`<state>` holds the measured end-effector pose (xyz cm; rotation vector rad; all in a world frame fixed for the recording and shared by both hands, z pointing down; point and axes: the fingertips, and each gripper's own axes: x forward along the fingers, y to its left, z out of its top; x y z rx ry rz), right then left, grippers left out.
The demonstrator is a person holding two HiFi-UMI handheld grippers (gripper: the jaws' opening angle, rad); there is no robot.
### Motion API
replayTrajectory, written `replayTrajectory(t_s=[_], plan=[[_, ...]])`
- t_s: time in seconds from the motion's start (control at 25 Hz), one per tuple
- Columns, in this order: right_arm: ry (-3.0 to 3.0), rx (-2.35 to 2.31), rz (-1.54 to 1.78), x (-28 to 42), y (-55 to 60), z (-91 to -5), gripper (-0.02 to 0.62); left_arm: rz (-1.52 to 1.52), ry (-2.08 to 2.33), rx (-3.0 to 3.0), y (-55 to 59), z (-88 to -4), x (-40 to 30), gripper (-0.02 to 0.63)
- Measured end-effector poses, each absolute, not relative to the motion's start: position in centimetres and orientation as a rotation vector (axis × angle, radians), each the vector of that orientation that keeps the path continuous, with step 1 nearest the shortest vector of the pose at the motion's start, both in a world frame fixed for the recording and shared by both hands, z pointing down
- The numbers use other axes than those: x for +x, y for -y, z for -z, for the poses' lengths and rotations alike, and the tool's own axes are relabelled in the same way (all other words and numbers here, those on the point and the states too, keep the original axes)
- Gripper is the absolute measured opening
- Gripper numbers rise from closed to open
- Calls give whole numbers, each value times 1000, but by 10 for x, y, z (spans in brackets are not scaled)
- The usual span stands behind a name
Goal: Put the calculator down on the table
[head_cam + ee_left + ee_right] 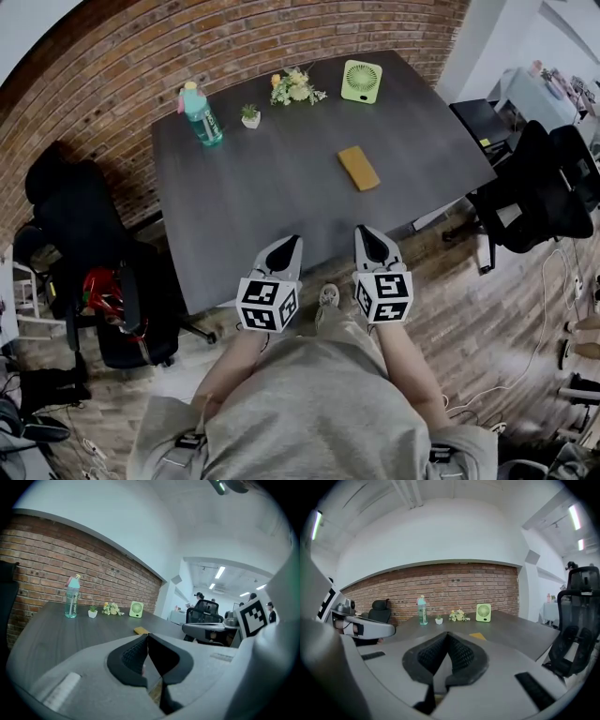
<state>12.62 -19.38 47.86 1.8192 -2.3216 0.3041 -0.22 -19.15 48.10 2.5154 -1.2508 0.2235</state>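
A flat yellow-orange calculator (358, 167) lies on the dark grey table (262, 197), right of the middle. It shows as a thin yellow slab beyond the jaws in the left gripper view (140, 630) and in the right gripper view (478, 635). My left gripper (289, 244) and right gripper (367, 232) hover side by side at the table's near edge, well short of the calculator. Both point toward the far side. The left gripper's (147, 635) jaws meet with nothing between them. So do the right gripper's (447, 634).
Along the far edge stand a teal water bottle (200, 114), a small potted plant (250, 116), a bunch of flowers (295, 87) and a green desk fan (361, 81). Black office chairs stand left (75, 234) and right (534, 187) of the table. A brick wall runs behind.
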Motion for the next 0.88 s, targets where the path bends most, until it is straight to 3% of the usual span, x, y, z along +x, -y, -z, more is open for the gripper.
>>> replayTrajectory(t_s=[0.88], plan=[[2339, 1793, -226, 66, 60, -465, 2, -193, 1245, 2549, 62, -470, -50, 18]])
